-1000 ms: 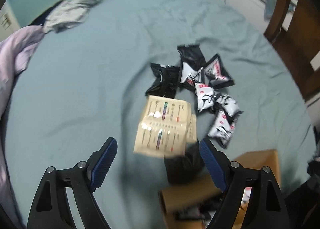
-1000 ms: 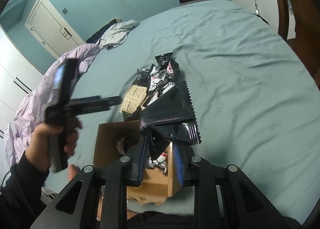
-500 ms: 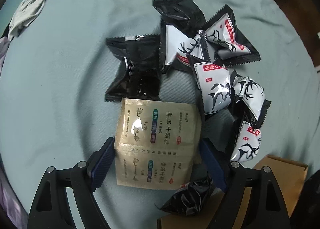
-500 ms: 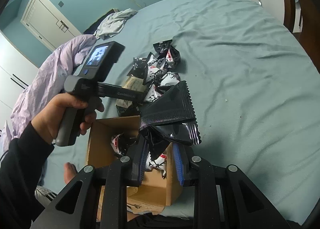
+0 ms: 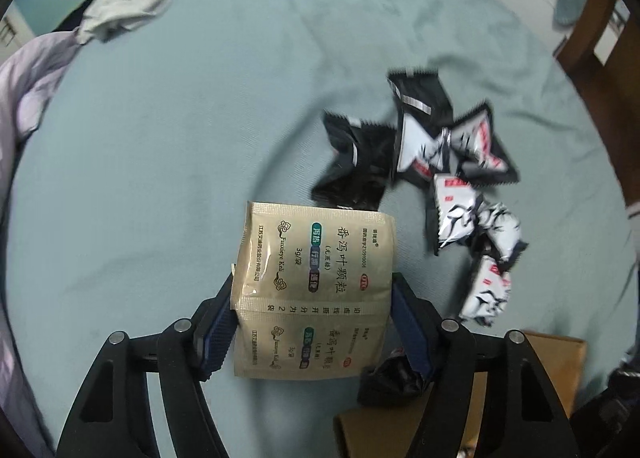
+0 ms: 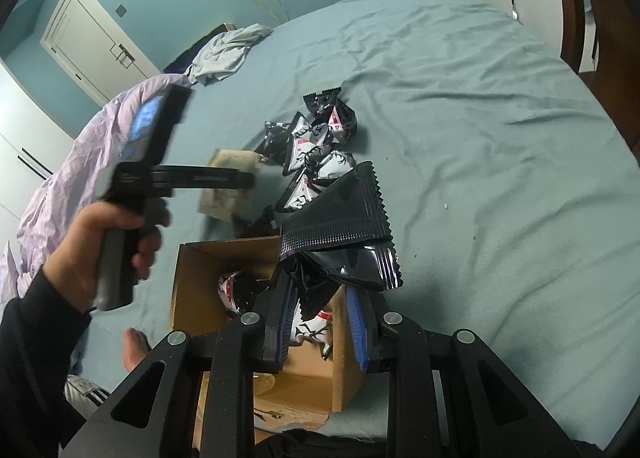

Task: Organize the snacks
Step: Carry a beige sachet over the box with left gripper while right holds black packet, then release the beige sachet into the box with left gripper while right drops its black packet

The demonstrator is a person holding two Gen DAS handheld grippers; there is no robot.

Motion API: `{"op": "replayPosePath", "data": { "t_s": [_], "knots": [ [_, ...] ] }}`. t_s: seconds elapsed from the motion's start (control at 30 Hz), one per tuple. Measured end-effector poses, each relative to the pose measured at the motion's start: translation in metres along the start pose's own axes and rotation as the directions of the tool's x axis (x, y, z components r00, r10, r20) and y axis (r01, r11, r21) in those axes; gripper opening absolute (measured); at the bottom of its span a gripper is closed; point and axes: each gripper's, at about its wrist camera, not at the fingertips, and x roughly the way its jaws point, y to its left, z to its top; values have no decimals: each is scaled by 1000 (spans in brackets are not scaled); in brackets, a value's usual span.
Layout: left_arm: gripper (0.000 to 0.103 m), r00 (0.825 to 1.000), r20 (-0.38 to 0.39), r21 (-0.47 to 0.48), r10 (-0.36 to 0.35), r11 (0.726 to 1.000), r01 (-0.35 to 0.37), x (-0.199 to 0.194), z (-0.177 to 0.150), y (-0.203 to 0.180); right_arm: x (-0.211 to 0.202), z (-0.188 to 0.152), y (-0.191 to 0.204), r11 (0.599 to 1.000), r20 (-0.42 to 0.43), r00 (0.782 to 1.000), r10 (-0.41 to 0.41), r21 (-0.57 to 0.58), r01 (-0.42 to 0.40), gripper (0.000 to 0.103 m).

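Observation:
My left gripper (image 5: pixel 312 322) is shut on a tan double sachet (image 5: pixel 316 278) with printed text and holds it lifted above the bed; it also shows in the right wrist view (image 6: pixel 228 185). A pile of black and white snack packets (image 5: pixel 432 165) lies on the teal sheet to the right. My right gripper (image 6: pixel 322 322) is shut on a black snack packet (image 6: pixel 340 234) above an open cardboard box (image 6: pixel 192 282) that holds several packets.
The box corner (image 5: pixel 552 362) shows at the lower right of the left wrist view, with a black packet (image 5: pixel 392 382) beside it. A lilac duvet (image 6: pixel 60 161) and grey clothing (image 6: pixel 228 53) lie at the left. A wooden chair (image 5: pixel 600 37) stands at the right.
My left gripper has closed on the tan sachet and lifted it off the bed. My right gripper has stayed over the box with the black packet.

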Motion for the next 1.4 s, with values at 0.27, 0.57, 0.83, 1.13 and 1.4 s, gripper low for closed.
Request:
{"op": "replayPosePath", "data": {
  "t_s": [0.27,0.57,0.83,1.13,1.4],
  "knots": [
    [71,980,197,20,-6,1000,2,-99,-34,-21,-8,-5,5,1000,21,1000,-22,-20,22,23],
    [72,967,199,177,-159,976,124,-139,-99,-62,-12,-8,14,997,24,999,-48,-54,49,23],
    [72,988,102,219,-116,971,91,-88,-137,-92,-12,-8,15,997,16,998,-56,-59,56,23],
    [72,992,58,199,-109,975,96,-63,-144,-91,-6,-7,19,994,-2,997,-77,-82,77,23],
    [82,992,71,219,-104,972,86,-65,-146,-94,-3,-6,18,994,-15,996,-85,-72,84,23]
  ]
}}
